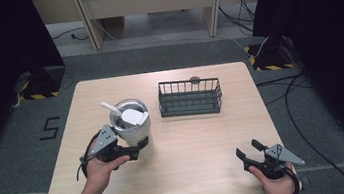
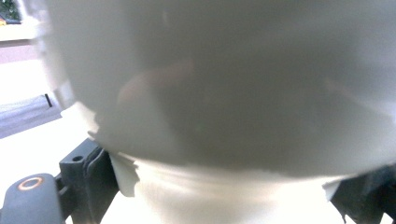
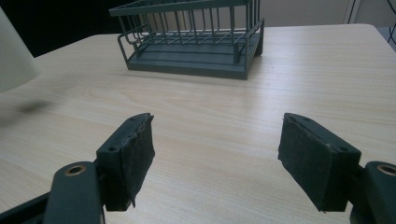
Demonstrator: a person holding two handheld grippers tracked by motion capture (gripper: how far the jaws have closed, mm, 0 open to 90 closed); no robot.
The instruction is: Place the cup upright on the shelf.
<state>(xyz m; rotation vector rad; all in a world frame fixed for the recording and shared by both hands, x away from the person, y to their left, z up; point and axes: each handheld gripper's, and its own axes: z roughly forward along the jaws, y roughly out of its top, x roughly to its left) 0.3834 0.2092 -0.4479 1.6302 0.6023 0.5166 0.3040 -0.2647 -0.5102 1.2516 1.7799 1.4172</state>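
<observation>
In the high view a white tumbler (image 1: 132, 127) stands upright on the wooden table (image 1: 194, 169), left of the frame's centre, with a white straw (image 1: 110, 108) leaning out toward the upper left and a pale lid piece across part of its open, metal-rimmed mouth. The left gripper (image 1: 134, 150), held in the person's left hand (image 1: 101, 169) at lower left, has its jaws set around the lower body of the tumbler, one on each side, so they are closed on it. The left gripper view gives what the overhead cannot: the cup's pale wall, blurred and very close, spreads across almost the whole frame, with a dark jaw piece pressed against it at lower left and another just visible at the lower right corner. The right gripper (image 1: 250, 149) sits at lower right in the high view, well apart from the tumbler, above bare tabletop. The right gripper view shows its two padded jaws standing wide with nothing between them, wood grain visible in the gap. Beyond them, at the top of that frame, lies a dark wire basket (image 3: 196, 39), and a sliver of the tumbler's side cuts in at the upper left edge. From above, the basket sits right of the tumbler, near the table's far edge.
</observation>
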